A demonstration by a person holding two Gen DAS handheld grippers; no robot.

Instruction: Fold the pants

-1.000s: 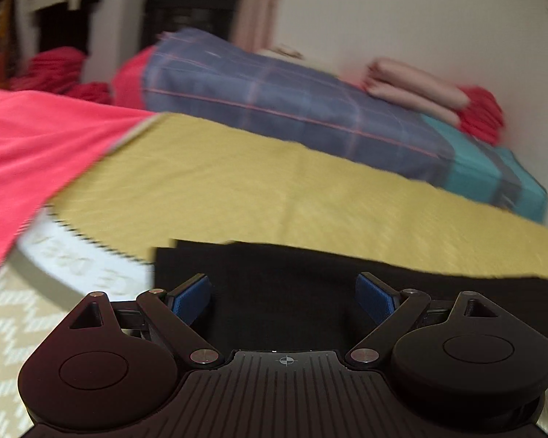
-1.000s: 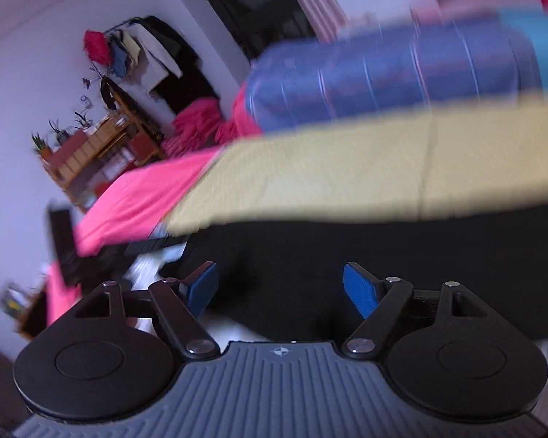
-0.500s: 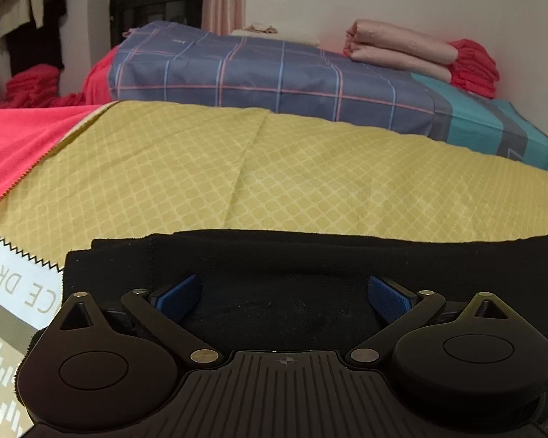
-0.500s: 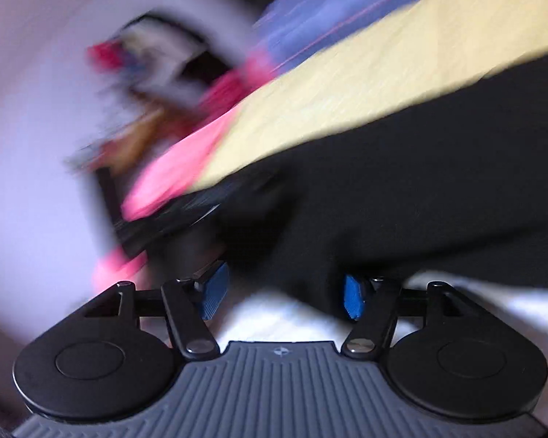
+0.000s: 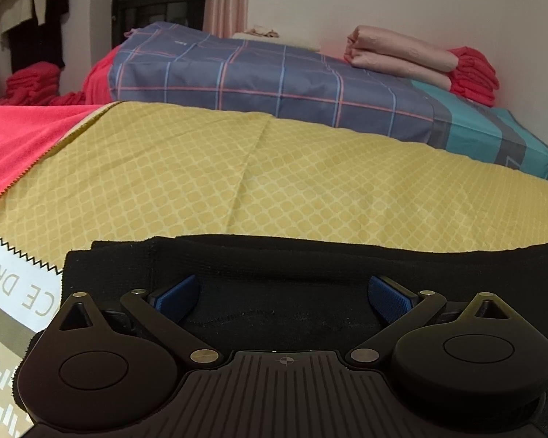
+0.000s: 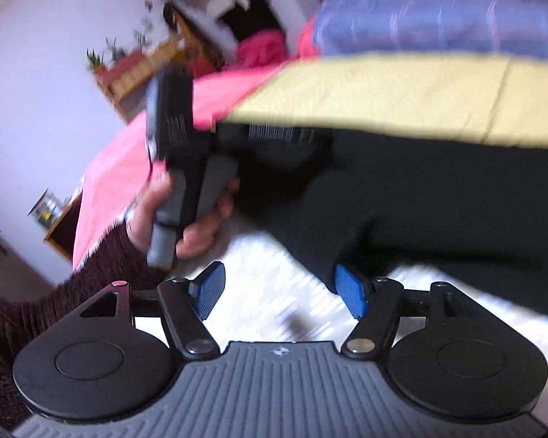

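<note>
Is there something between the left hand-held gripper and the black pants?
Nothing visible. The left hand-held gripper is open, with the black pants directly ahead of its blue fingers.

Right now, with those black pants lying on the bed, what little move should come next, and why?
Probably close the left gripper on the pants. Its fingers stand wide open with the black cloth's edge lying between them, so nothing is gripped yet. The right gripper is open too, beside another part of the pants, in a blurred view.
</note>
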